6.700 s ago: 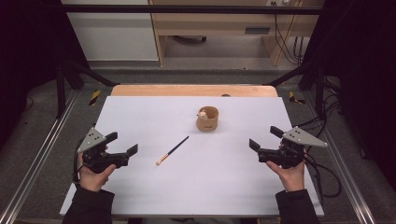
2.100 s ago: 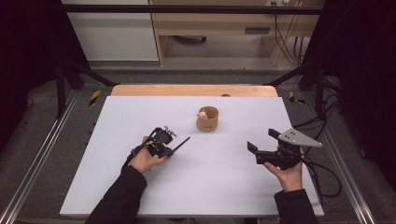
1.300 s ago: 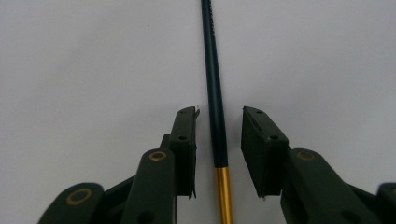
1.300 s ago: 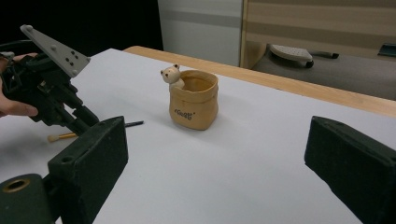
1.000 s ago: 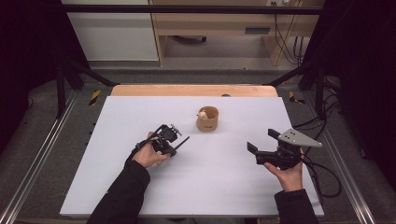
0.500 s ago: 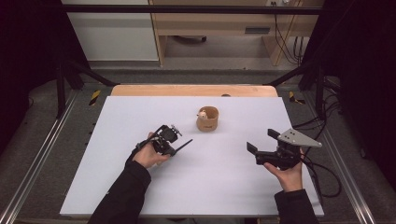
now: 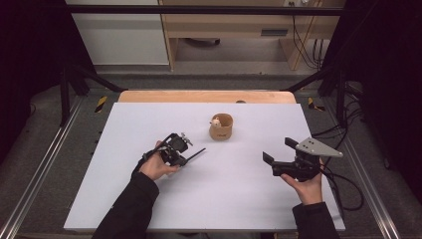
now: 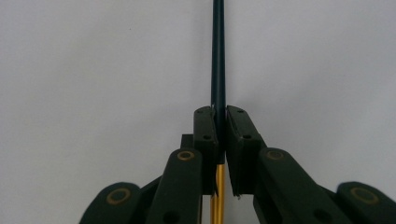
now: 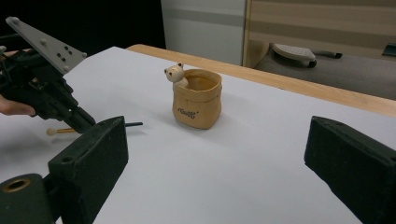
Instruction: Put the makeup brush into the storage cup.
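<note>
So the left gripper (image 7: 185,158) has come in and clamped its jaws on the brush (image 8: 218,60), now just left of the bear pot (image 7: 221,127). Probably pot-bound. Right gripper (image 7: 279,156) waits wide open, empty.

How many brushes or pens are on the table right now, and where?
1. A single thin brush lies left of the bear pot, clamped between the jaws of the left gripper. The pot's inside isn't fully visible, so something could be hidden there.

left claw (image 7: 185,158): moved from table's left edge to centre | now clamps pen (image 8: 218,70)
</note>
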